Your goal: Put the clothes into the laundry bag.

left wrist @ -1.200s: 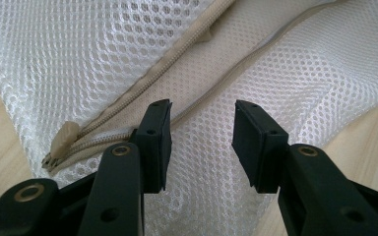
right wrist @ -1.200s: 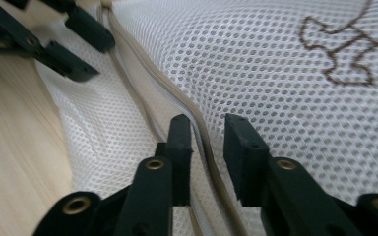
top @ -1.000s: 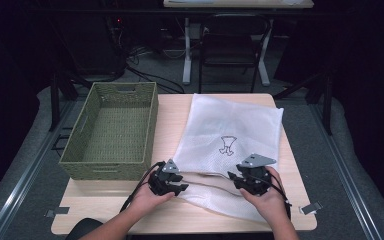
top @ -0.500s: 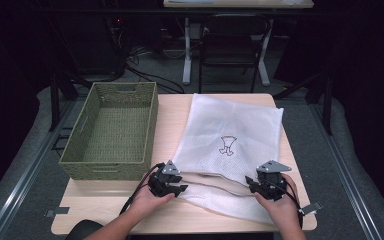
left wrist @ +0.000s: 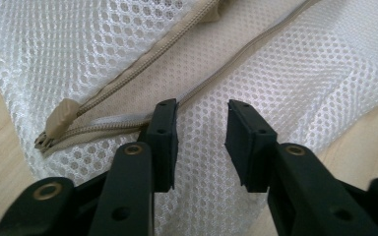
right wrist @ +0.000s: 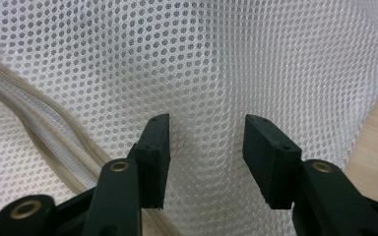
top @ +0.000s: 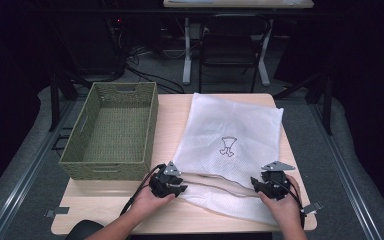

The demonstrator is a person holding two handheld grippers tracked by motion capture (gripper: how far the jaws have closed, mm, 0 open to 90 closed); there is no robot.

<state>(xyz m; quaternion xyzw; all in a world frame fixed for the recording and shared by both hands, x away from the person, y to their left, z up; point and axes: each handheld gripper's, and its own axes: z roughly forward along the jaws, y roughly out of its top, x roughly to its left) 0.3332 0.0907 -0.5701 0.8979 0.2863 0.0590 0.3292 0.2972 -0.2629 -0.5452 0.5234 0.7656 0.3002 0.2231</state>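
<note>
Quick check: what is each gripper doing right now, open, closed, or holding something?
Left gripper: open, jaws just closing further, set over the mesh bag beside its zipper, nothing pinched.
Right gripper: open over the mesh, nothing held.

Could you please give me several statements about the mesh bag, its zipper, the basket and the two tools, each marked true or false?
1. The white mesh bag lies flat on the wooden table. True.
2. The bag sits inside the green woven basket. False: it lies on the table to the right of the basket.
3. The bag's beige zipper is partly open near the left tool. True.
4. The right tool is clamped on the zipper. False: its jaws stand apart over plain mesh, beside the zipper.
5. A small dark outline drawing marks the bag. True.
</note>
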